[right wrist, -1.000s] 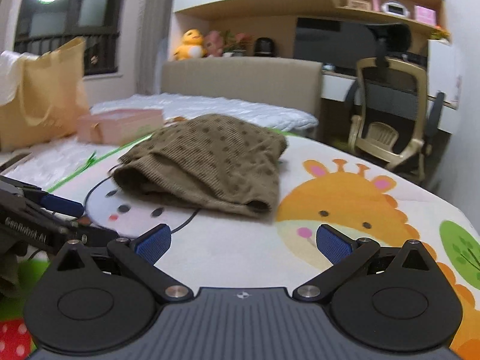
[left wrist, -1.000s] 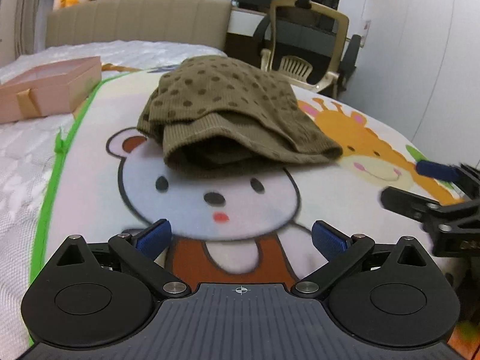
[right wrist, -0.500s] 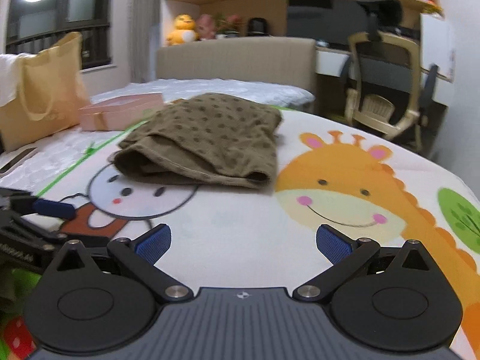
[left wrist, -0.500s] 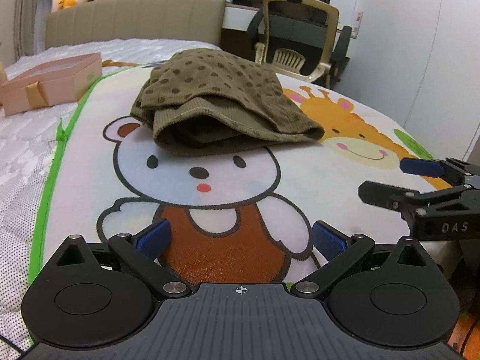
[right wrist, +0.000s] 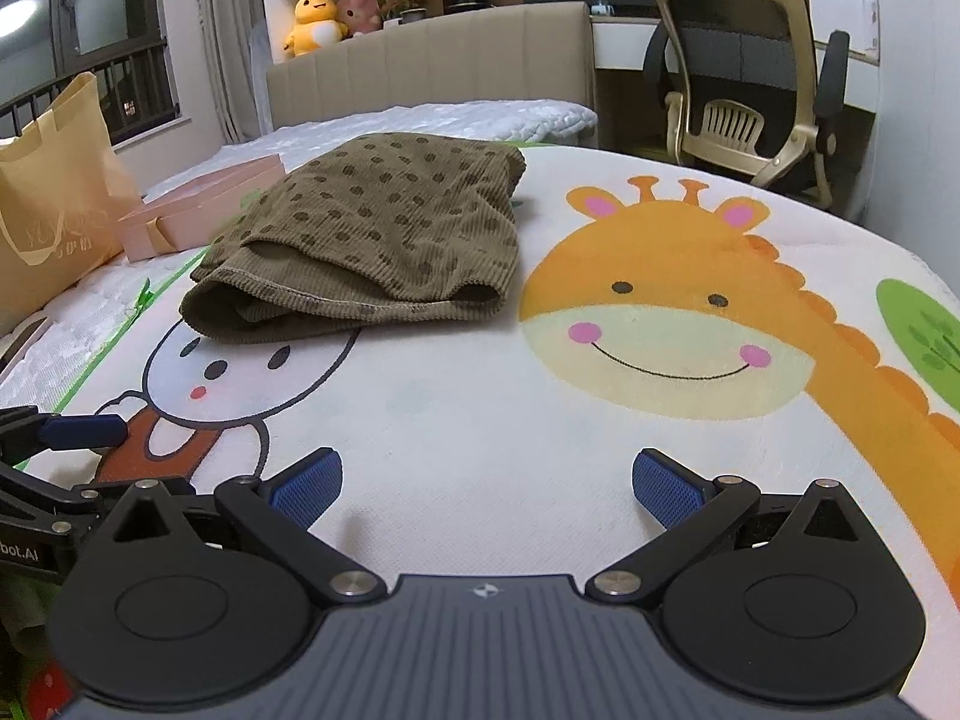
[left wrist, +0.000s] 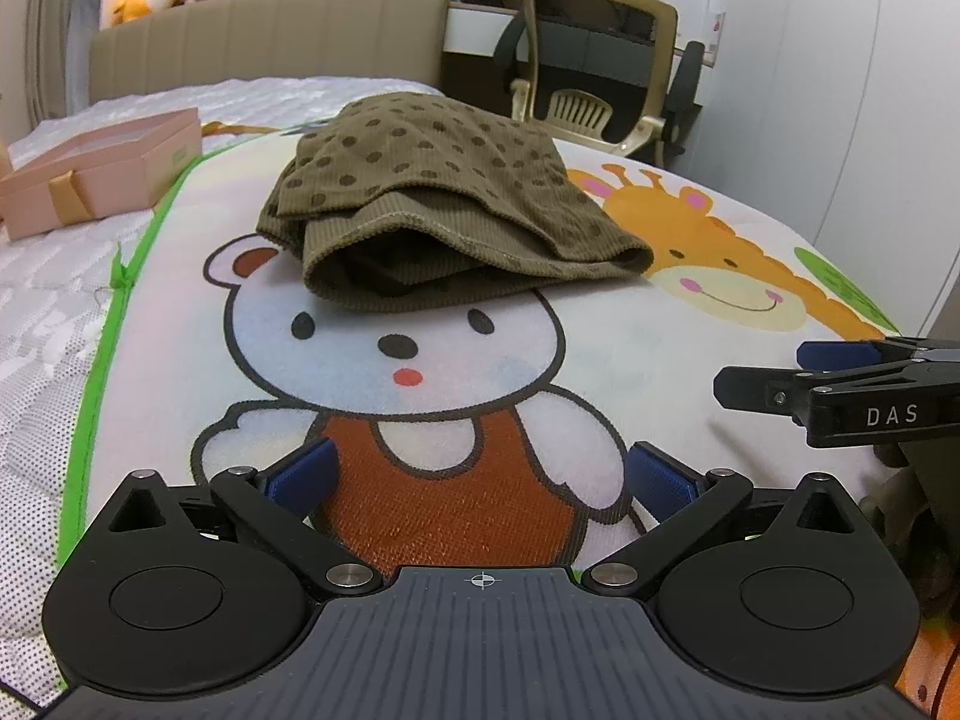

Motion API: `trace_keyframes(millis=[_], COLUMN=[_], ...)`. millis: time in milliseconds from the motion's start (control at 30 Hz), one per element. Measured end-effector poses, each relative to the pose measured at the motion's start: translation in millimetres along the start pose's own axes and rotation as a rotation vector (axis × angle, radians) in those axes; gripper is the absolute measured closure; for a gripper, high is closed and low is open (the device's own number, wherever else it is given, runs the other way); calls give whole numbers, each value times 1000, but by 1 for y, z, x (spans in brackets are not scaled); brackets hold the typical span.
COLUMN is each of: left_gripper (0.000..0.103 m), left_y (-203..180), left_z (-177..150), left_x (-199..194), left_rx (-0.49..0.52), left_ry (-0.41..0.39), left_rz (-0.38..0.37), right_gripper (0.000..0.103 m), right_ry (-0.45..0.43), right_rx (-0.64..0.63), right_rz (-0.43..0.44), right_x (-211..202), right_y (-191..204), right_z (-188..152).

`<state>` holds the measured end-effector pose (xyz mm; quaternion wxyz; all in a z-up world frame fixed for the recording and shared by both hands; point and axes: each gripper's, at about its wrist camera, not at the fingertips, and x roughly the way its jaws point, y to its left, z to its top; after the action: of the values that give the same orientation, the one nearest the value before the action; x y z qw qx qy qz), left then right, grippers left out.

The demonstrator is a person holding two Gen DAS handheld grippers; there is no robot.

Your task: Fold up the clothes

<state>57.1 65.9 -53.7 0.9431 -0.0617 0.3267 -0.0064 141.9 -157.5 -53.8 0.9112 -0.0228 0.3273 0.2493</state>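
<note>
Both my views are evenly lit by soft indoor light, sharp, no motion blur. Fisheye bends the far headboard (left wrist: pixel 270 42) and the walls at the edges; corners go black. Shadow pools inside the open fold of the folded garment (left wrist: pixel 432 204). A pale glow reflects in the dark window (right wrist: pixel 90 18), far left. Faint sheen on my black finger mounts.

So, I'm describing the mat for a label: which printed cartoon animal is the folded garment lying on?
The white bear: the brown dotted garment covers the top of its head. The orange giraffe sits uncovered beside it.
</note>
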Motion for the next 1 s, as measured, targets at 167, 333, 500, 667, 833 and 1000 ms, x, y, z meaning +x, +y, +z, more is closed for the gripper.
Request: trace_keyframes(millis=[167, 333, 500, 667, 833, 1000], left_gripper=[0, 0, 0, 0, 0, 0], left_y=[0, 1, 1, 2, -1, 7], left_z=[0, 1, 1, 3, 8, 11], left_x=[0, 0, 0, 1, 7, 8], left_rx=[0, 1, 0, -15, -14, -74], left_ry=[0, 1, 1, -3, 3, -26], left_rz=[-1, -1, -1, 4, 49, 51], right_gripper=[0, 0, 0, 0, 0, 0], right_ry=[4, -21, -18, -6, 27, 30], right_rx=[12, -82, -162, -160, -166, -141], right_rz=[5, -8, -47, -78, -135, -149], right_x=[1, -3, -2, 1, 7, 8], right_y=[-1, 14, 26, 26, 28, 23], right_z=[0, -2, -2, -2, -1, -1])
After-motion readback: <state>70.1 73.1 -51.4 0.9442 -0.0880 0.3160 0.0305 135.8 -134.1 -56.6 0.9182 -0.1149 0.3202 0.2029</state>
